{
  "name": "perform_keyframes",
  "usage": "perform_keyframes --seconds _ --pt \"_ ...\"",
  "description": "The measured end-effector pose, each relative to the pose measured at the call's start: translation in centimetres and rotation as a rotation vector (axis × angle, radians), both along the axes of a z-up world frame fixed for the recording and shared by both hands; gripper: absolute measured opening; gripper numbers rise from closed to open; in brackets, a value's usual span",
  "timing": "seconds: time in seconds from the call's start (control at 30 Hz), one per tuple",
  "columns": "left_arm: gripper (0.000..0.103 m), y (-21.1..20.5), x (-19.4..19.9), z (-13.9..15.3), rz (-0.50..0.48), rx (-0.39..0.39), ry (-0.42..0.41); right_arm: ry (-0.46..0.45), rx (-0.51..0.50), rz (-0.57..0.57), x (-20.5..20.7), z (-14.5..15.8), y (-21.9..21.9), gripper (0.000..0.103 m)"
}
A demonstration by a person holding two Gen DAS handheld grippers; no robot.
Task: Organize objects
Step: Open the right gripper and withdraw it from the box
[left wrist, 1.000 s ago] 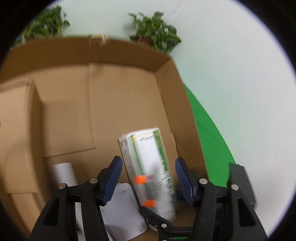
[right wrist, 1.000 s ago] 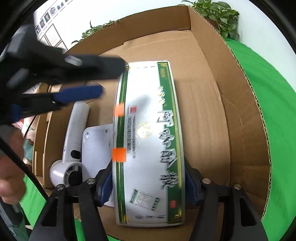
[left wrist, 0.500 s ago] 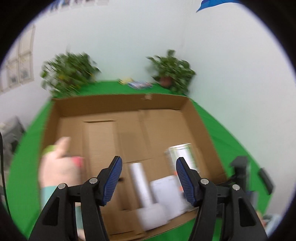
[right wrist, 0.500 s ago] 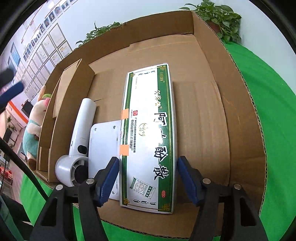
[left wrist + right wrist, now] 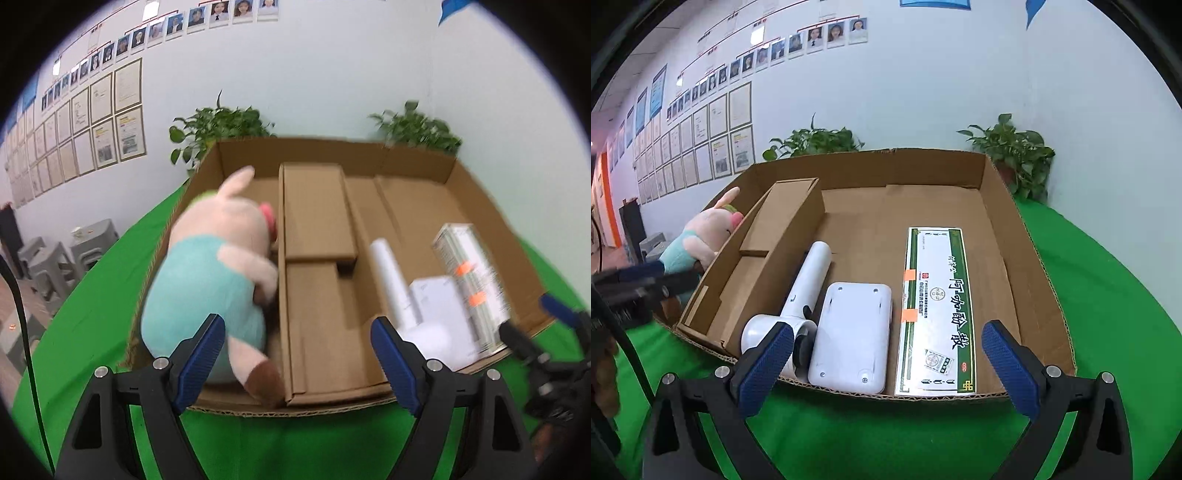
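Far left, the pink plush pig in a light-blue shirt point(image 5: 207, 280) leans on the left wall of the big shallow brown cardboard box point(image 5: 1030, 280), w/ its lower body and brown-tipped foot in the box's narrow left compartment, just ahead of the left tool point(image 5: 297, 360). That tool's blue-padded jaws are spreading apart w/ nothing between them; the left pad sits in front of the pig's lower body, contact can't be told. The box rests on the green cloth-covered surface point(image 5: 1108, 295). Next right, a folded brown cardboard divider insert point(image 5: 783, 236) runs front to back, splitting off the left side. Right of it, in the main compartment, lies a white handheld device w/ a long cylindrical handle and round head point(image 5: 805, 291), head toward the front rim. Touching its right side is a flat white rounded-rectangle plastic unit point(image 5: 851, 339), lying flat w/ screw holes up. Just beside that, the long flat white-and-green printed carton w/ two orange stickers point(image 5: 938, 314) lies flat, lengthwise, near the box's right wall. The right tool point(image 5: 886, 369) hangs before the front rim, jaws widening and empty, clear of the carton. Two potted green plants point(image 5: 1015, 155) stand behind the box, against the wall.
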State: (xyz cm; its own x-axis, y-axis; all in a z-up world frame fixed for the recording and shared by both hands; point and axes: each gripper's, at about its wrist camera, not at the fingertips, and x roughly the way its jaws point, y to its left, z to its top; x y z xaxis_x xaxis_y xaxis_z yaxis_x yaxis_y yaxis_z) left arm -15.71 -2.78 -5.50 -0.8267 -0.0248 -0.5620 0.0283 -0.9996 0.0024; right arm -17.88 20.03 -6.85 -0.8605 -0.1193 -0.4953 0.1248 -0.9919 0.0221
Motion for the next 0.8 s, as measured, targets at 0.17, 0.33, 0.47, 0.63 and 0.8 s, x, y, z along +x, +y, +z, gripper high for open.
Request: perform_keyframes --seconds 0.17,0.33,0.47,0.63,0.8 --pt "0.088 1.5 -0.1 -1.3 0.031 -0.057 0.060 -0.061 0.008 -0.034 -0.7 -2.1 0.2 0.103" --pt "0.096 2.6 0.0 -2.4 0.069 -0.117 0.115 -0.081 0.034 -0.062 -1.2 -2.6 -0.1 0.103" --pt "0.103 2.2 0.0 -2.2 0.056 -0.077 0.108 -0.095 0.063 -0.076 -1.3 -2.8 -0.5 0.103" --pt "0.103 2.4 -0.1 -2.1 0.066 -0.090 0.100 -0.094 0.064 -0.075 -1.3 -2.7 -0.6 0.103" --pt "0.103 2.5 0.0 -2.2 0.065 -0.088 0.099 -0.094 0.063 -0.075 -1.3 -2.7 -0.6 0.103"
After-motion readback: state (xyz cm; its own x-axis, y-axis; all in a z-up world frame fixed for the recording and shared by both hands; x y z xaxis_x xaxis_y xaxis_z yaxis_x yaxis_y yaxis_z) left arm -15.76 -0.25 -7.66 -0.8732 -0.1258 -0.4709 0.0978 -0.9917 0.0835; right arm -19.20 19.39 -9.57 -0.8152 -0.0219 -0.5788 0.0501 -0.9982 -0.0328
